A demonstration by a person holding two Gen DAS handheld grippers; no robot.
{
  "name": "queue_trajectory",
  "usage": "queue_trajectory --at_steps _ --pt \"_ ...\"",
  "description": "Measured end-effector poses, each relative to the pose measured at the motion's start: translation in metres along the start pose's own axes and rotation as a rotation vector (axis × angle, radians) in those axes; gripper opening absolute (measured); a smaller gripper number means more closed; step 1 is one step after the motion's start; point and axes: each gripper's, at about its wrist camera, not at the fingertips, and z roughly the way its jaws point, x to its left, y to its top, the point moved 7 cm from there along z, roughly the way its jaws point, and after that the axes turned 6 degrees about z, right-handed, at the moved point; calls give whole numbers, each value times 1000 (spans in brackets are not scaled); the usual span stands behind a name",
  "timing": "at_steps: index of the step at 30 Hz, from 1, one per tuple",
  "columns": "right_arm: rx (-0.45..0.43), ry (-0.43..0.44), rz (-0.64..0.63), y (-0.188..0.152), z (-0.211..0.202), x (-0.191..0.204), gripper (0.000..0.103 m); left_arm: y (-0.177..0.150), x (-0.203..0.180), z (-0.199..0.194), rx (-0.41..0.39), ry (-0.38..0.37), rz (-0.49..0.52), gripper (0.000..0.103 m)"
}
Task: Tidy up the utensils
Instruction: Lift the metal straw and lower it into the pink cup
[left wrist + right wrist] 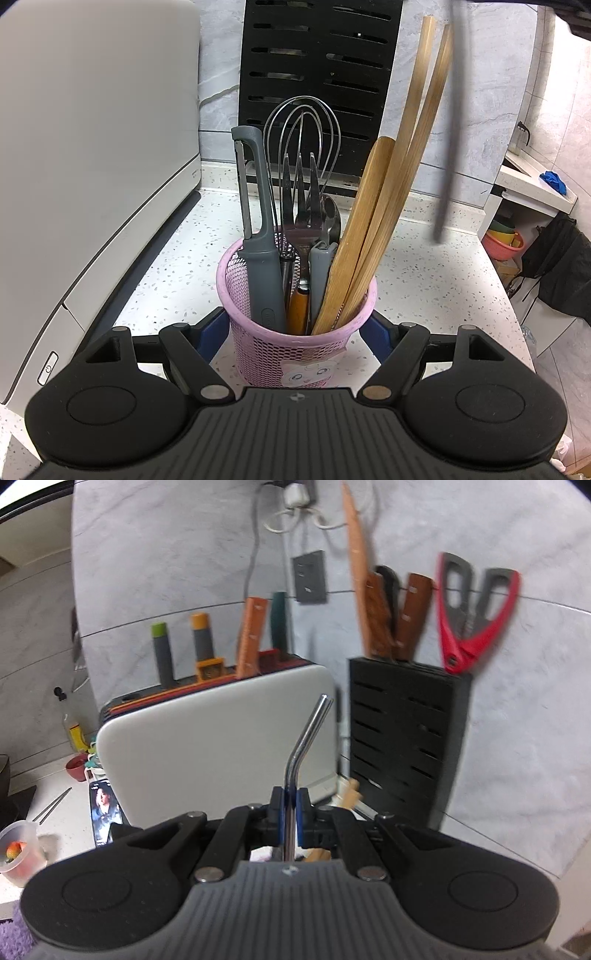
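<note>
Pink perforated plastic utensil holder (295, 332) stands on the speckled white bench (424, 280), towards its back edge, just in front of the black slotted knife block (317, 74) against the grey wall. The left gripper (295, 332) has its fingers (212, 332) spread either side of the holder's wall; they look clamped on it, judged as steadying the holder so it does not tip or slide while another item goes in. Inside stand a grey peeler (258, 229), a wire whisk (303, 129), forks (301, 192) and bamboo tongs (399, 166), all handle-down or leaning on the rim.

The right gripper (291, 819) has its fingers (303, 812) closed tight on two bent stainless steel straws (303, 749), gripped low on the shaft with the bent ends pointing up and away. Judgement: the straws are being carried to the holder; the dark blurred bar (452, 122) towards the right edge of the bench may be that load, though blur prevents confirming it.
</note>
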Motion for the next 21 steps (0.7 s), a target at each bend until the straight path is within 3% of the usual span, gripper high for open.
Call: queue_trajectory --at_steps 11,21 --pt "-24 54 -45 -48 59 16 3 0 0 0 -2 -6 -2 89" --pt "37 41 -42 -82 86 5 3 0 0 -1 -3 -6 -4 89"
